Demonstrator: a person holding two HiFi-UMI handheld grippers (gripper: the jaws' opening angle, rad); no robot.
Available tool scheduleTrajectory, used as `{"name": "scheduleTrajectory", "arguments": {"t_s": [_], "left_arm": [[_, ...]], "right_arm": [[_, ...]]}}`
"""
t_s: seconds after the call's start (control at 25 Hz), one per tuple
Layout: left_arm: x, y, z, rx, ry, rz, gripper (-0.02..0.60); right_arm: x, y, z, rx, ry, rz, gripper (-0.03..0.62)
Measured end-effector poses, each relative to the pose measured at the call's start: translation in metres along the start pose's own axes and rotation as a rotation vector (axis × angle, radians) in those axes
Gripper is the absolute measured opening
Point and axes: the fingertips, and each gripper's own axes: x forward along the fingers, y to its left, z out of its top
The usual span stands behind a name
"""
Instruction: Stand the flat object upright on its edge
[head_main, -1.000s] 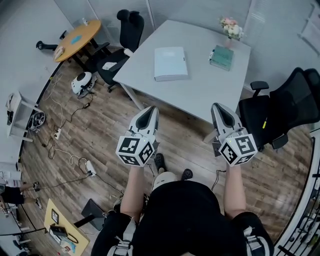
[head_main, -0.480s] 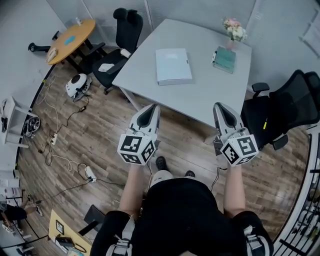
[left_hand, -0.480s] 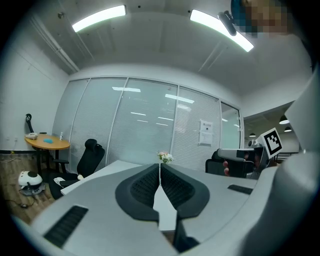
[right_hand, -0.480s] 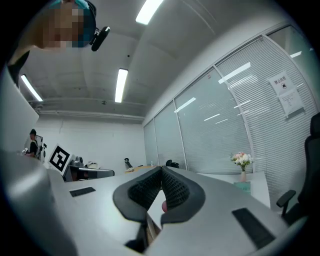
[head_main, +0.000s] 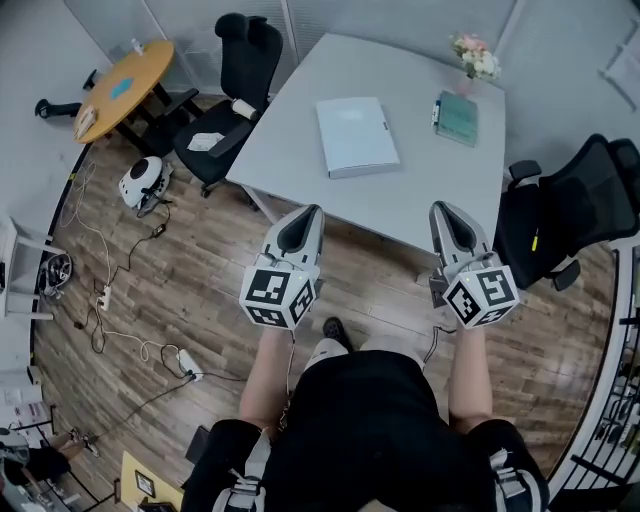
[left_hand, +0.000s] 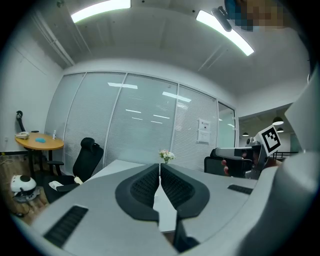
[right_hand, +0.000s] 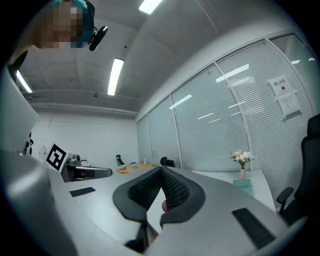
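Head view puts the grey table across the upper middle of the frame, with the white flat case lying face-down-flat near its centre, well apart from both grippers. It looks like a stiff, light file case with smooth, possibly slippery faces; my judgement is to pinch one long edge and tip it up, steadying the opposite edge with the other gripper. Lower in the frame, the left gripper and right gripper hang over the wooden floor short of the table, each with its jaws pressed together on nothing. A teal book, also flat, lies at upper right beside a small vase of flowers. No lettering is legible on the case or the book.
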Motion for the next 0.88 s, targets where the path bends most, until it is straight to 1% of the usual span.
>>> {"name": "scheduleTrajectory", "arguments": {"t_s": [0.16, 0.32, 0.48, 0.72, 0.8, 0.88], "left_arm": [[0.006, 0.026, -0.003, -0.008, 0.018, -0.031, 0.029], [0.021, 0.043, -0.006, -0.02, 0.035, -0.051, 0.029], [0.044, 0.055, -0.014, -0.025, 0.054, -0.054, 0.029], [0.078, 0.069, -0.013, 0.006, 0.06, -0.033, 0.031], [0.09, 0.07, -0.009, 0.014, 0.063, -0.029, 0.031], [0.104, 0.072, -0.001, 0.022, 0.058, -0.021, 0.032]], "right_arm": [[0.022, 0.014, -0.005, 0.002, 0.009, -0.024, 0.017], [0.039, 0.012, -0.013, 0.01, 0.031, -0.045, 0.017], [0.057, -0.004, -0.023, 0.026, 0.052, -0.06, 0.017], [0.096, -0.032, -0.028, 0.043, 0.054, -0.041, 0.017], [0.11, -0.039, -0.025, 0.044, 0.051, -0.019, 0.049], [0.124, -0.05, -0.019, 0.041, 0.046, 0.0, 0.063]]}}
